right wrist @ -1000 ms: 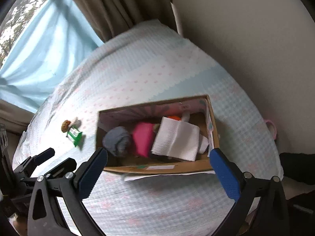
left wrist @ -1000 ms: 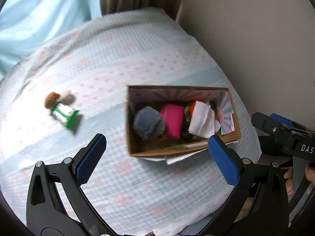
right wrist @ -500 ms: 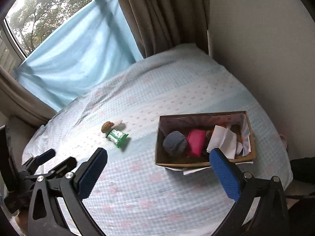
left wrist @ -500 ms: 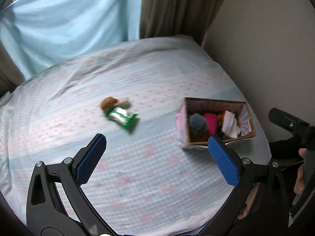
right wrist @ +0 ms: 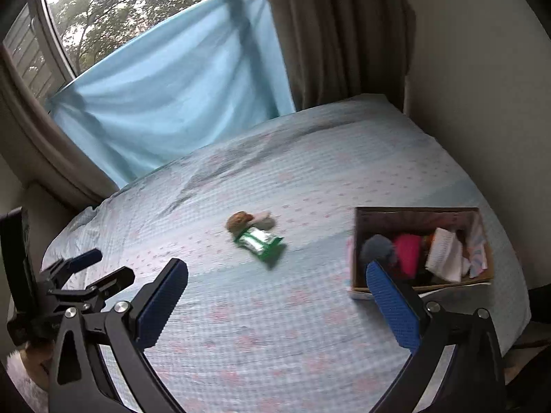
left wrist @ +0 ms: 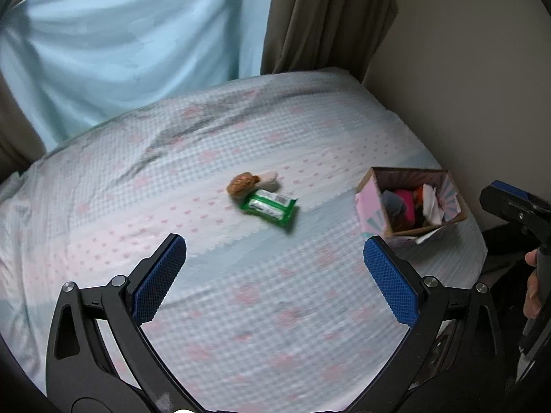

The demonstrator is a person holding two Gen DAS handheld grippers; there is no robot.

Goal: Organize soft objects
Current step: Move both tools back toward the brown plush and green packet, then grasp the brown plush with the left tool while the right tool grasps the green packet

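A cardboard box (left wrist: 370, 203) (right wrist: 358, 241) sits at the right edge of the bed, holding a grey ball (right wrist: 378, 249), a pink soft item (right wrist: 408, 253) and white cloth (right wrist: 444, 253). A green packet (left wrist: 270, 204) (right wrist: 260, 241) lies mid-bed, touching a small brown and beige plush (left wrist: 249, 182) (right wrist: 246, 220). My left gripper (left wrist: 273, 275) is open and empty, above the bed's near side. My right gripper (right wrist: 275, 296) is open and empty, its right finger overlapping the box's near corner in view.
The bed (left wrist: 206, 144) has a light blue sheet with pink dots. A blue cloth (right wrist: 165, 79) and brown curtains (right wrist: 330, 34) hang behind it. A wall (left wrist: 465, 51) runs along the right side, close to the box.
Both grippers have pulled back and up from the box. The box now looks smaller and sits to the right; the packet and plush have come into the middle of view.
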